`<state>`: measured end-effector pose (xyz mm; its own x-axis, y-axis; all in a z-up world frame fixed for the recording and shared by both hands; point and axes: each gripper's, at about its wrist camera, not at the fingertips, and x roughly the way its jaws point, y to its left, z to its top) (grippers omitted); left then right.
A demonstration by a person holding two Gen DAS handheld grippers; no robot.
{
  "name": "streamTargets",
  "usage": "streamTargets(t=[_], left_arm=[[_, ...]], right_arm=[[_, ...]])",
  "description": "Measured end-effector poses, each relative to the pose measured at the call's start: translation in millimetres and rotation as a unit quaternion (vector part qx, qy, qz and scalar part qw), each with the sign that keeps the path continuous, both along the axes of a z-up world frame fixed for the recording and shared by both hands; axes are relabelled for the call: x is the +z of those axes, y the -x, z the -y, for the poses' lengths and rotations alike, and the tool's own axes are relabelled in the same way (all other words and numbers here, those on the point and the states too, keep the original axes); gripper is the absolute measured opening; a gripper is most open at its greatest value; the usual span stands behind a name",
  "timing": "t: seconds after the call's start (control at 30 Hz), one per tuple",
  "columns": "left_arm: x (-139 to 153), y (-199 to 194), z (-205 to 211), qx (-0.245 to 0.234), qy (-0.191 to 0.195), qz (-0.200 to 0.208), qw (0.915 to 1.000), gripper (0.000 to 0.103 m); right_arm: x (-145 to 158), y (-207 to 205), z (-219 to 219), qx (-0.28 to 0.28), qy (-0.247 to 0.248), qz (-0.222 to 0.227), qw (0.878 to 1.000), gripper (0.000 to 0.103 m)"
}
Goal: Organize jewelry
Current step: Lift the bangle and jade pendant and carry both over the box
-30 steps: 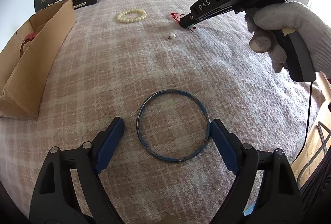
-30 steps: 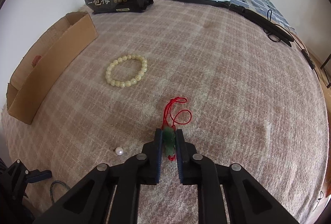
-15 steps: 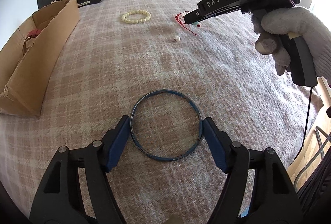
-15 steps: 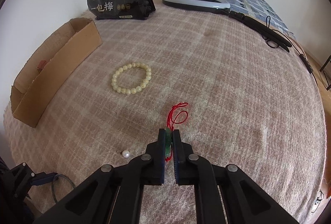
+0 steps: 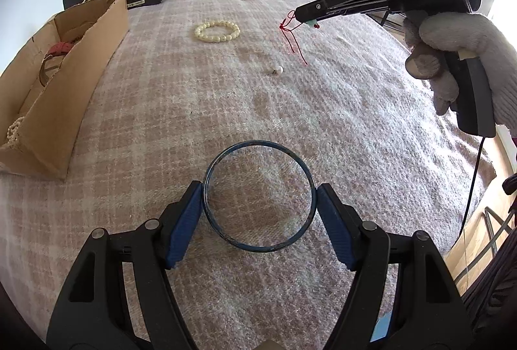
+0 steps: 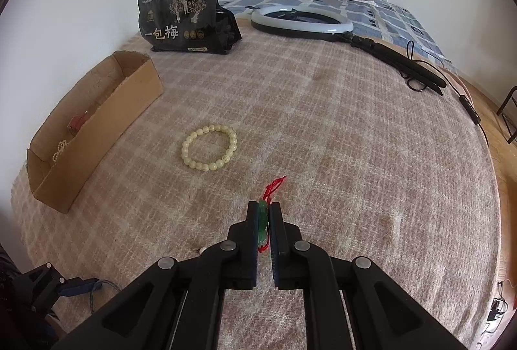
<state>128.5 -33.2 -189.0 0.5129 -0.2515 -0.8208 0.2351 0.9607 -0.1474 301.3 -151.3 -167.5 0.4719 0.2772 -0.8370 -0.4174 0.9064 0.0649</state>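
Two grippers are busy over the plaid blanket [image 6: 371, 130], and the cardboard box [image 5: 87, 59] that already holds a few pieces sits off to the left of both, its long side running away from the person. From the left gripper [image 5: 258, 211] the box lies forward and to the left, fairly near; from the right gripper [image 6: 264, 222] it is farther off, well to the left past the bead bracelet [image 6: 209, 150], so I'd judge the left hand has the shorter trip. That left gripper is spread wide with its blue pads pressed against opposite sides of the blue bangle [image 5: 258, 195], which lies flat on the blanket directly between them; it looks caught across its width. The right gripper is clamped tight on a green pendant [image 6: 263, 214], lifted clear of the blanket, with its red cord [image 5: 292, 36] dangling down ahead of the tips. A small pearl [image 5: 278, 69] rests loose on the blanket, below and just short of the right gripper's tips, well ahead of the left.
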Motion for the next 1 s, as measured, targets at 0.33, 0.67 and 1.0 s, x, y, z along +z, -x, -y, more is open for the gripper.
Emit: streamTargets(t=[0.33,0.67,1.0], left_arm=[[23.9,3.7,-4.6,-0.002,0.008,0.023,0.9997,0.073],[52.8,-1.2,-29.9,0.018,0.026,0.04,0.9987,0.073],[86.3,-12.6,-90.4,0.067,0.027,0.07,0.9949,0.073]], right_arm=[[30.3,6.4,2.1,-0.008,-0.019,0.022,1.0,0.004],[58.9,12.0,-21.1,0.005,-0.036,0.042,0.998,0.004],[84.2,12.2,-65.5,0.036,-0.059,0.061,0.996,0.004]])
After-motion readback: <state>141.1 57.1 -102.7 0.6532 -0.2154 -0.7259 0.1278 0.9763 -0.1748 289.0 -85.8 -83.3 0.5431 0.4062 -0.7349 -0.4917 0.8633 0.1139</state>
